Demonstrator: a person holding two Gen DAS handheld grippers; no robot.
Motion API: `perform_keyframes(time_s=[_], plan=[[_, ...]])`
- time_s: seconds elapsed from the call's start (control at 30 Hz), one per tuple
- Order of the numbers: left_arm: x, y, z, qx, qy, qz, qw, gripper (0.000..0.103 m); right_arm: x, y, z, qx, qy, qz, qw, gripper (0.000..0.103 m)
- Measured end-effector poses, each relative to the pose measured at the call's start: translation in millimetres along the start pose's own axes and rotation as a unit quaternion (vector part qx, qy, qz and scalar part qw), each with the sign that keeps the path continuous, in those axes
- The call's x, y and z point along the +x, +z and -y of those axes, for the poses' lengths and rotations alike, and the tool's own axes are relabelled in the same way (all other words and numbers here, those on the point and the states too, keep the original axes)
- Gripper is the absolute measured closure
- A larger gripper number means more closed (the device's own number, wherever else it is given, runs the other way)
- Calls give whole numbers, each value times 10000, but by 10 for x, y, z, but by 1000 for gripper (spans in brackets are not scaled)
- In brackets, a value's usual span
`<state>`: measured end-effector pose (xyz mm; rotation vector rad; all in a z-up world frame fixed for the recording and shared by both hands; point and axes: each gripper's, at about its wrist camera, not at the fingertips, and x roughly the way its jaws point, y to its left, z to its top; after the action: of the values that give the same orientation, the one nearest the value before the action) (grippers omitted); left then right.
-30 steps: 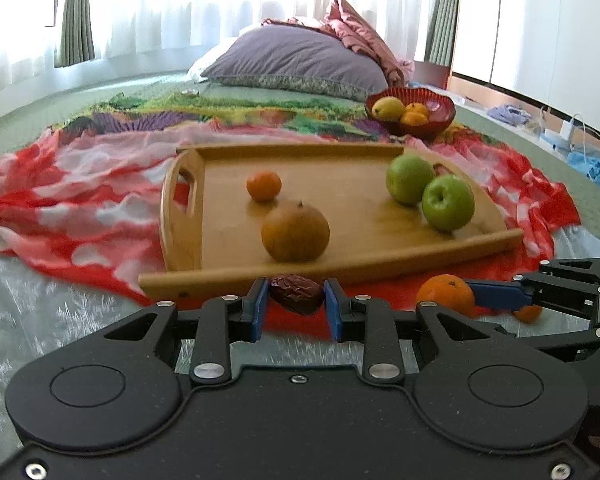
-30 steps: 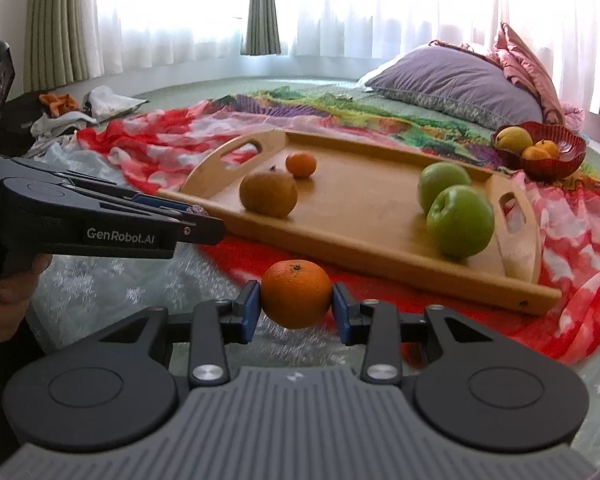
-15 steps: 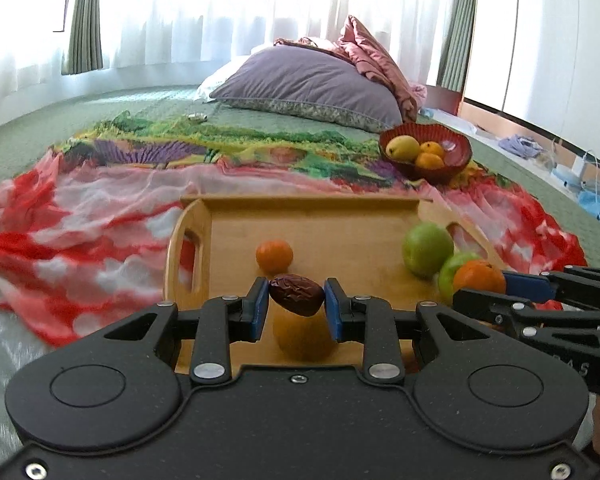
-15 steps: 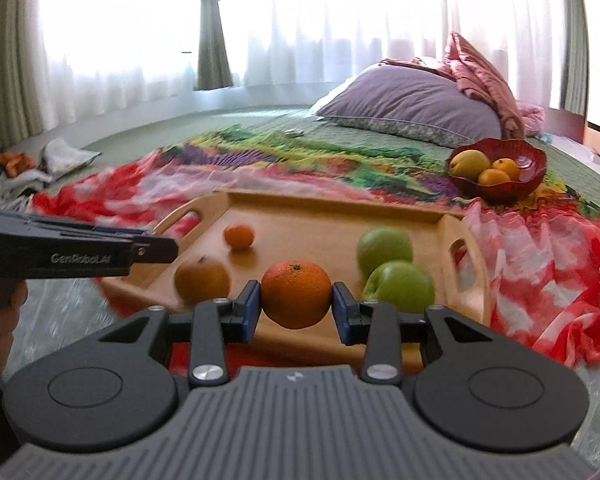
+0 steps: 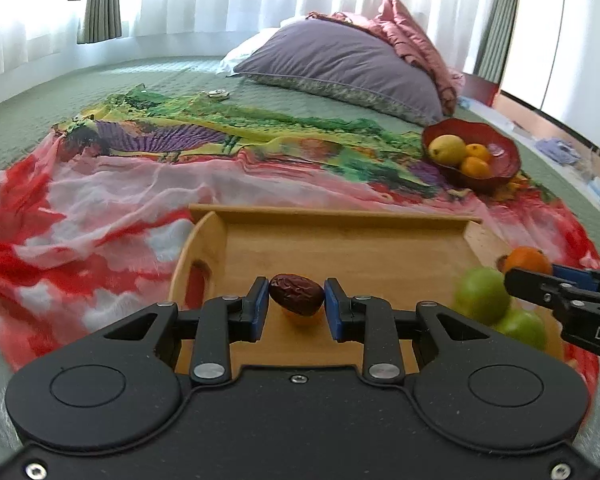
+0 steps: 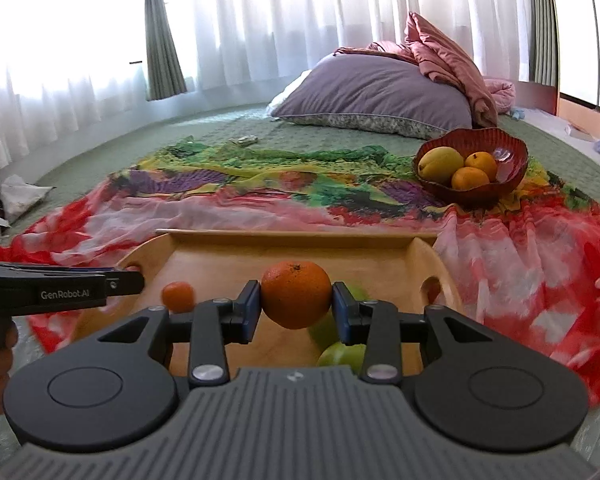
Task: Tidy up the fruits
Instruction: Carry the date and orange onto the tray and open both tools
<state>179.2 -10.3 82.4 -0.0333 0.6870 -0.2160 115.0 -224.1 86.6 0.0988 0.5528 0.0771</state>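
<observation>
Above the wooden tray [image 5: 380, 248] on the bed, a dried red date [image 5: 297, 294] is clamped in the left gripper [image 5: 296, 304] jaws and an orange [image 6: 296, 294] in the right gripper [image 6: 296, 310] jaws. Both fruits are held aloft, probably for carrying toward the red bowl [image 6: 508, 176], where a lemon and tangerines are already gathered.

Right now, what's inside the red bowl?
The red bowl holds a yellow fruit and two oranges. Anything beneath them is hidden.
</observation>
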Motion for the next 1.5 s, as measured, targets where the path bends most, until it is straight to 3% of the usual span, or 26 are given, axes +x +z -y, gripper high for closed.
perform_keyframes(time_s=[0.17,0.37,0.67,1.07,1.5], plan=[[290,188,-31,-85,94,-258,9996,75,253,168,63,6,-168,-247,9996,61],[637,335,-19,-66,237,-553,9982,75,590,320,261,444,-305,-610,9967,61],[1093,384,-37,-101,447,-945,9945,75,1032,341,367,674,-543,-1075,9904,61],[1206,331,-67,129,370,-916,9950,75,1201,263,346,517,-771,-1428,9854,61],[1209,312,7,283,374,-857,9952,74,1345,253,343,516,-712,-1609,9831,59]])
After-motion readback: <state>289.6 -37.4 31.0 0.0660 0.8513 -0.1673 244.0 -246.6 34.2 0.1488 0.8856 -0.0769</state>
